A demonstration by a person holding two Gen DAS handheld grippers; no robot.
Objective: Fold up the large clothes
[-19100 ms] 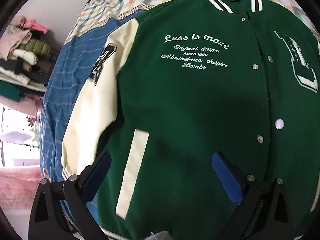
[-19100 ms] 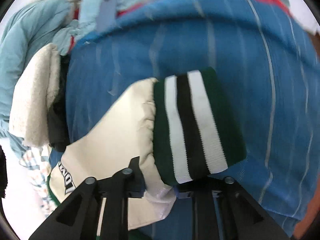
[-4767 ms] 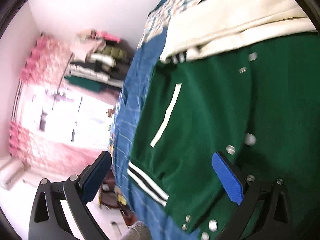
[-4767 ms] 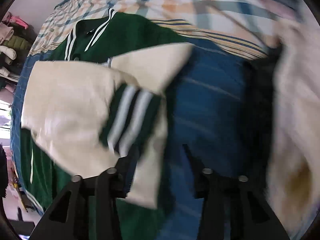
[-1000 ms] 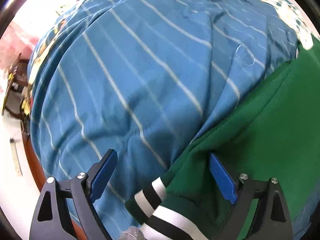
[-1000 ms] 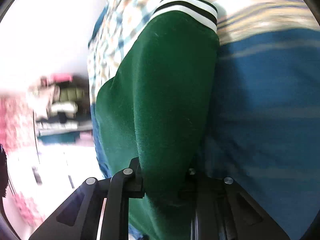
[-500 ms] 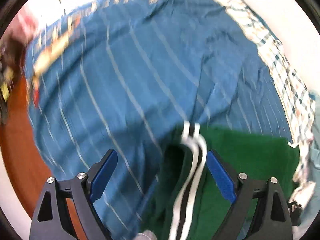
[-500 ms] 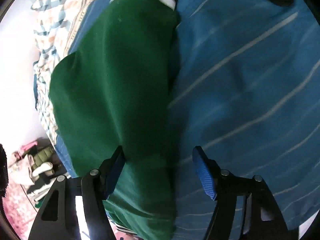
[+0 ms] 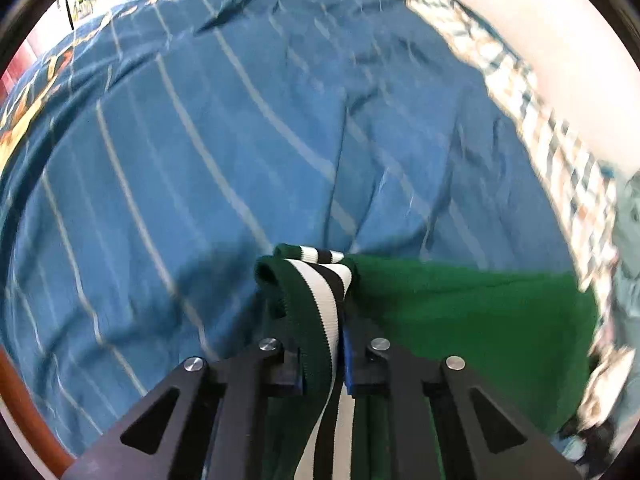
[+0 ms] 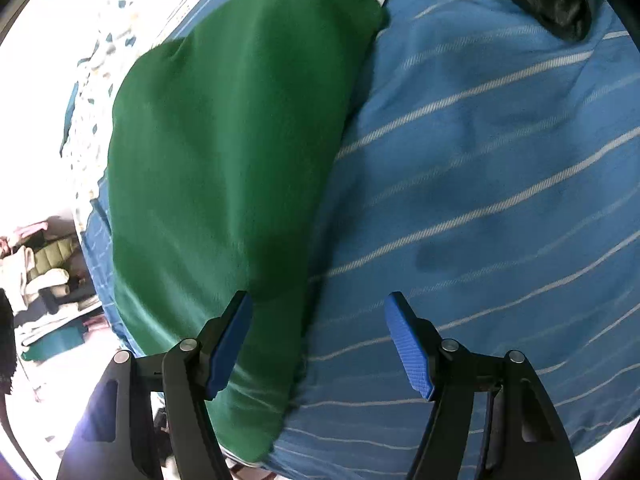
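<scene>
The left gripper (image 9: 322, 354) is clamped on the ribbed green, white and black striped hem band (image 9: 320, 304) of the folded green varsity jacket (image 9: 472, 320), whose body spreads toward 3 o'clock over the blue bedspread with thin white stripes (image 9: 240, 140). In the right wrist view, the right gripper (image 10: 320, 340) hangs with jaws spread wide and empty above the jacket's edge; the green cloth (image 10: 232, 160) runs from 7 toward 12 o'clock.
</scene>
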